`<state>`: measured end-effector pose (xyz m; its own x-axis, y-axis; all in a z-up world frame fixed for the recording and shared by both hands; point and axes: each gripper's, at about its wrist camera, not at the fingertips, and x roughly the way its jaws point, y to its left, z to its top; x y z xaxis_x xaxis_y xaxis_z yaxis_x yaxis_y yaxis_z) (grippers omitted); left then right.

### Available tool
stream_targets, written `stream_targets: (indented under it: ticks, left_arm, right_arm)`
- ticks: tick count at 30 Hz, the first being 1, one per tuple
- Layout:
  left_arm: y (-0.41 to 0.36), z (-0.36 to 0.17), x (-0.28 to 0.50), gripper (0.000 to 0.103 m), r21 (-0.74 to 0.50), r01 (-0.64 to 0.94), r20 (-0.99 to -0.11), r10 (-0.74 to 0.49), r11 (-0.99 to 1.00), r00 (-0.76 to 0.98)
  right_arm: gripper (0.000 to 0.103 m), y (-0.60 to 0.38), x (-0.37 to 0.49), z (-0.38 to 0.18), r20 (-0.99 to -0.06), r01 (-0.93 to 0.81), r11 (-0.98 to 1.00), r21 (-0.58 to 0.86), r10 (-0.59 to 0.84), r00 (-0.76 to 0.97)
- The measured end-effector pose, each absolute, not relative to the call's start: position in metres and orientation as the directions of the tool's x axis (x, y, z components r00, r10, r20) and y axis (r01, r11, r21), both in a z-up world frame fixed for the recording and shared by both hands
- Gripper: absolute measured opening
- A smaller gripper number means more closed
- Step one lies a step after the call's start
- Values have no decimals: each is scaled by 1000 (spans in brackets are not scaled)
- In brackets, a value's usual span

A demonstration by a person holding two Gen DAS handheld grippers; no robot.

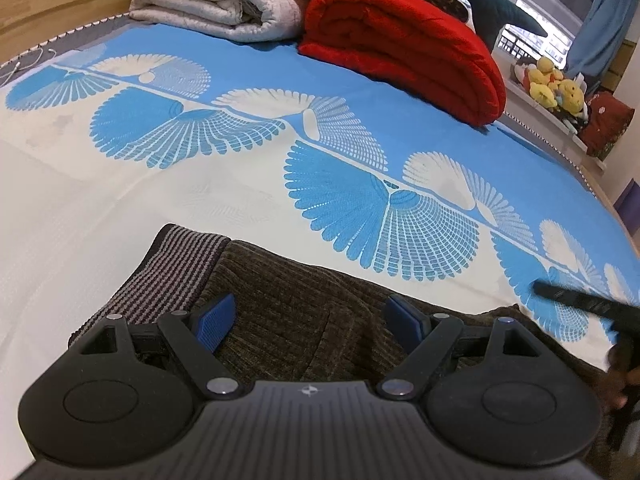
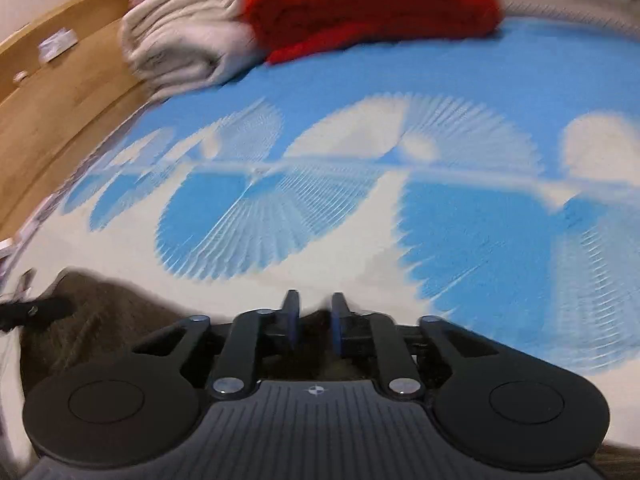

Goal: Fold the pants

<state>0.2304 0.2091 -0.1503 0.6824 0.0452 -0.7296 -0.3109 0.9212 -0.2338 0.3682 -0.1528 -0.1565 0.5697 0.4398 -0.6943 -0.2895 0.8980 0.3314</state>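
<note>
Dark brown ribbed pants (image 1: pixel 304 304) lie on the bed, their striped waistband (image 1: pixel 172 272) at the left. My left gripper (image 1: pixel 310 318) hovers low over them, open wide, with its blue pads (image 1: pixel 216 318) on either side of the cloth and pressing on nothing. In the blurred right wrist view, my right gripper (image 2: pixel 315 318) sits at the pants' (image 2: pixel 100 320) far edge. Its jaws stand a narrow gap apart, with brown cloth low between them and white sheet showing above it. A black finger of the right gripper (image 1: pixel 580 302) shows at the left view's right edge.
The bed sheet (image 1: pixel 200 200) is white and blue with fan patterns. A folded white blanket (image 1: pixel 216 0) and a rolled red blanket (image 1: pixel 400 52) lie at the far end. A wooden board (image 2: pixel 60 100) borders the bed's left side, and yellow plush toys (image 1: pixel 552 84) sit beyond its right side.
</note>
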Motion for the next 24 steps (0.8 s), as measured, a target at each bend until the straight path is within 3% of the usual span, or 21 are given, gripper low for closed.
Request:
stream_targets:
  ticks: [3,7,9,12,15,22,24]
  left_arm:
    - [210,-149,231,86,-241,-315,-729,43,918,684]
    - [209,-149,231,86,-240,-317,-728,46,918,684]
    - [208,-149,231,86,-236,-316,-728,49,919,684]
    - [207,-149,230,86,-233,-315,-727,50,920,685]
    - [209,-149,230,86,-241,-314,-726,44,918,686]
    - [212,-145,229,86,-267,-319,-727,27,909,686]
    - [216,-141,225,86,-280,-318,-726,17,906,687]
  right_arm:
    - [31,-177,369,-133,-677,-245,925,289,379,631]
    - [30,-189,349,-117,-653,-318,887,334,461,601]
    - [12,-179,334,-117,-656,-394,855,338,514,553]
    - [8,-155,319,-132,-691,-455,839,297,518,503]
    - [0,-140,327,-160,-748,-405,892,202,407,524]
    - [4,-158,345,-167,-728,-301,935,189,339,596]
    - [6,-174,344,-162,-701,-273,907,321,422,575]
